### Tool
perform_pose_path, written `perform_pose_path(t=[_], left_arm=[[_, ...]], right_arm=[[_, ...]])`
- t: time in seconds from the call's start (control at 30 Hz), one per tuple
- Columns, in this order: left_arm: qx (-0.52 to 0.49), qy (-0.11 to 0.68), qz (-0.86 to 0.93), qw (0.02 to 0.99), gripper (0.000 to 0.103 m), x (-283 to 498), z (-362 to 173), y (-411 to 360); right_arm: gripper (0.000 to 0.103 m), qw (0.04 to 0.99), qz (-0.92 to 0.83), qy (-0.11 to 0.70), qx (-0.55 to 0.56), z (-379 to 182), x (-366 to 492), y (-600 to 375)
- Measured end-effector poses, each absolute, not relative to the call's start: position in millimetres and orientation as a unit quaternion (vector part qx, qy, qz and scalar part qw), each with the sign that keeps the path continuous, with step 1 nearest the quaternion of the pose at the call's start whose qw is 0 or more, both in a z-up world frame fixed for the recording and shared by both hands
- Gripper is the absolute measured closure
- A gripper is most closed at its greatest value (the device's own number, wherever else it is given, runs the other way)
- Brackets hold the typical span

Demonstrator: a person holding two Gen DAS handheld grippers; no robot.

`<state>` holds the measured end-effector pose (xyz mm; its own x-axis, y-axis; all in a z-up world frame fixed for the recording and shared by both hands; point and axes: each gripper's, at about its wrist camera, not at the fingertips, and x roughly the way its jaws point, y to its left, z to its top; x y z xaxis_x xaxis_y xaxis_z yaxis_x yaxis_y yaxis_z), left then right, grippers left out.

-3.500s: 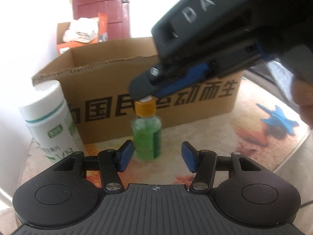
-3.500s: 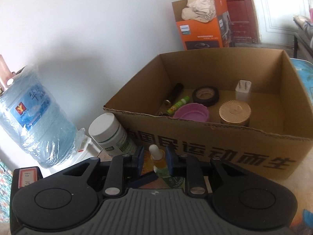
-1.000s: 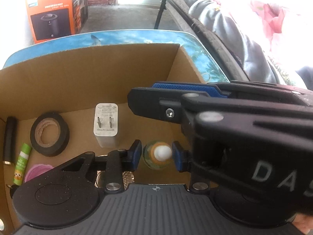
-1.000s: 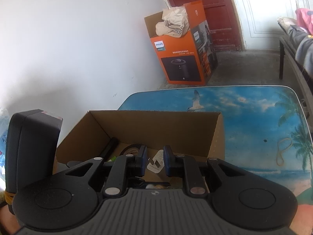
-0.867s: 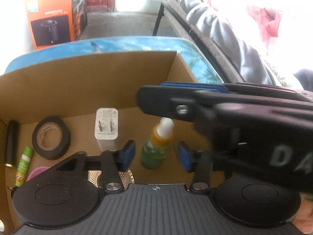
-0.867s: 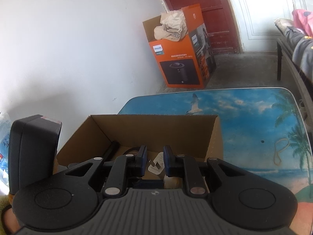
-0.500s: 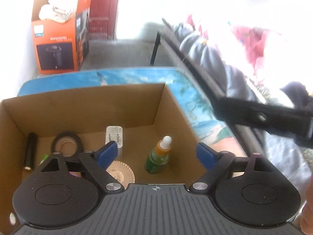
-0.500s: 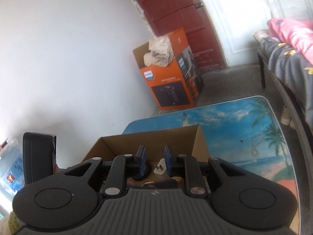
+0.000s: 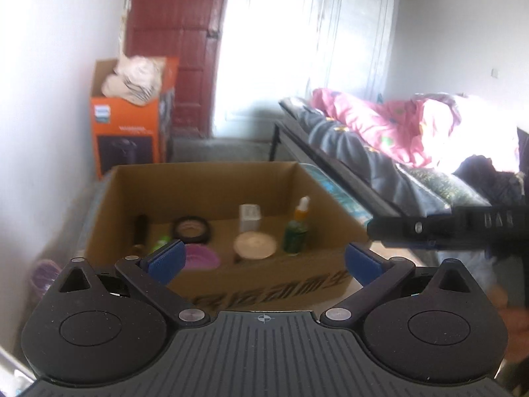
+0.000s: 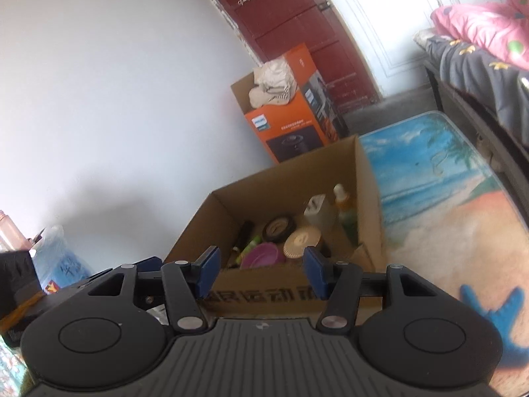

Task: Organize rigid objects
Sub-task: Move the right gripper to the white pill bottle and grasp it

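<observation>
A brown cardboard box (image 9: 205,178) stands open on the table. A green dropper bottle (image 9: 296,231) stands upright inside it at the right, free of both grippers. Beside it are a white charger (image 9: 249,216), a black tape roll (image 9: 191,228), a gold lid (image 9: 254,246) and a pink lid (image 9: 201,258). My left gripper (image 9: 263,259) hangs in front of the box, its jaws opening wide with nothing between them. My right gripper (image 10: 262,273) is also back from the box (image 10: 287,182), jaws opening and empty. The bottle (image 10: 345,211) shows there too.
The table (image 10: 429,215) has a beach print with a blue starfish (image 10: 496,307) at the right. An orange carton (image 9: 129,132) stands on the floor behind. A bed with a pink blanket (image 9: 380,122) runs along the right. A water jug (image 10: 59,264) sits at the left.
The left gripper let go of the green bottle, which now stands in the box. Both grippers drew back from the box and their jaws spread.
</observation>
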<state>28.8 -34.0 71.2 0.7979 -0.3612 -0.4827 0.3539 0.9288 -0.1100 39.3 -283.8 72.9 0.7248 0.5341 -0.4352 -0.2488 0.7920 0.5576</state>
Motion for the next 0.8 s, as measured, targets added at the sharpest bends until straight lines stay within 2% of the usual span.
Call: perform_pose_path(t=[0.3,0.53,0.6,0.67,0.8], left_arm=[[-0.009,0.222,-0.085,0.971,0.0,5.2,48.6,16.7],[0.012,0.258,-0.062,0.964,0.0,25.3,24.8,31.4],[0.012,0.264,-0.053,0.963,0.002,30.1,18.9,35.7],[0.01,0.271,-0.047,0.961,0.009,38.2,15.5,38.5],[0.011,0.292,-0.054,0.955,0.016,54.0,6.4,42.7]], right_arm=[[0.045,0.868,0.273,0.352,0.218,66.9,59.8,-222.0],[0.045,0.854,0.298,0.376,0.2,56.9,63.8,-171.8],[0.045,0.846,0.304,0.389,0.203,51.5,69.8,-159.5],[0.045,0.84,0.306,0.397,0.209,48.2,77.2,-148.4],[0.046,0.832,0.307,0.407,0.22,44.8,95.7,-127.5]])
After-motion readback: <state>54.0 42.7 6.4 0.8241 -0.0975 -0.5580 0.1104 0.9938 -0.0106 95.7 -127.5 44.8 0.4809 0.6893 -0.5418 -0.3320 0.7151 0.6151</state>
